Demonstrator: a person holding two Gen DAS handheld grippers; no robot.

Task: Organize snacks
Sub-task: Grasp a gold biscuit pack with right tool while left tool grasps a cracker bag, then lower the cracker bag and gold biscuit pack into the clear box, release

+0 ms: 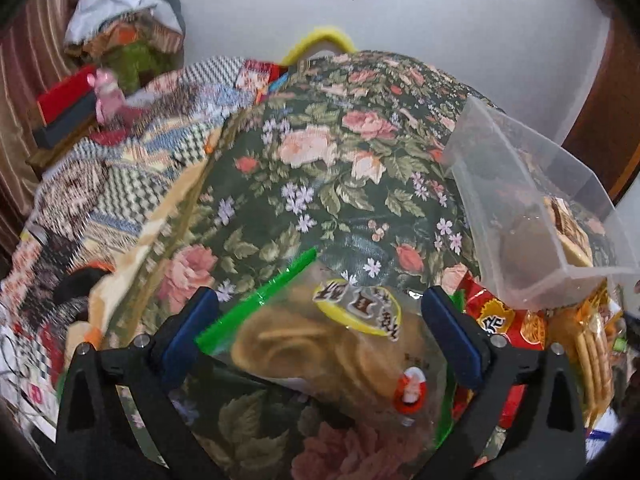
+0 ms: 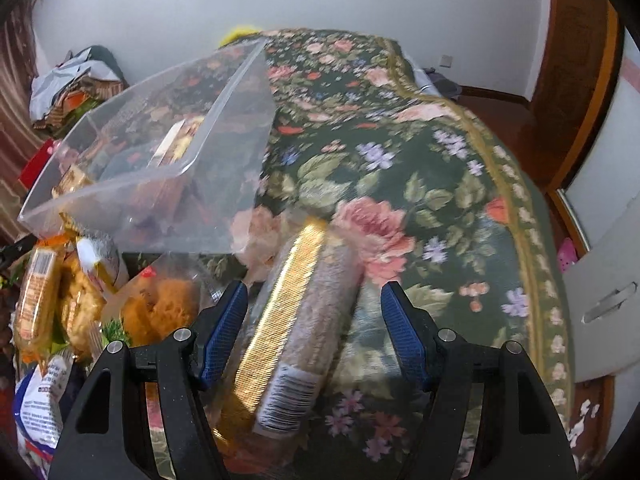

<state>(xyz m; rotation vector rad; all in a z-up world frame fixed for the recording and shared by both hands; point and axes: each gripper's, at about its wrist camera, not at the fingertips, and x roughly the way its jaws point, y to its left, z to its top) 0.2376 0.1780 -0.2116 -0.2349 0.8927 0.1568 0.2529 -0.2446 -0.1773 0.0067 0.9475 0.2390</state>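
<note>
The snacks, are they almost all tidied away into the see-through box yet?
Not yet. The clear box has a few packets inside. The left claw is open around a bag of round cakes; the right claw is open around a gold-striped packet. More snacks wait on the bed.

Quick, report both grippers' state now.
Left gripper: open, jaws either side of the clear green-edged pastry bag, not clamped.
Right gripper: open, straddling the long gold-striped biscuit pack.
</note>
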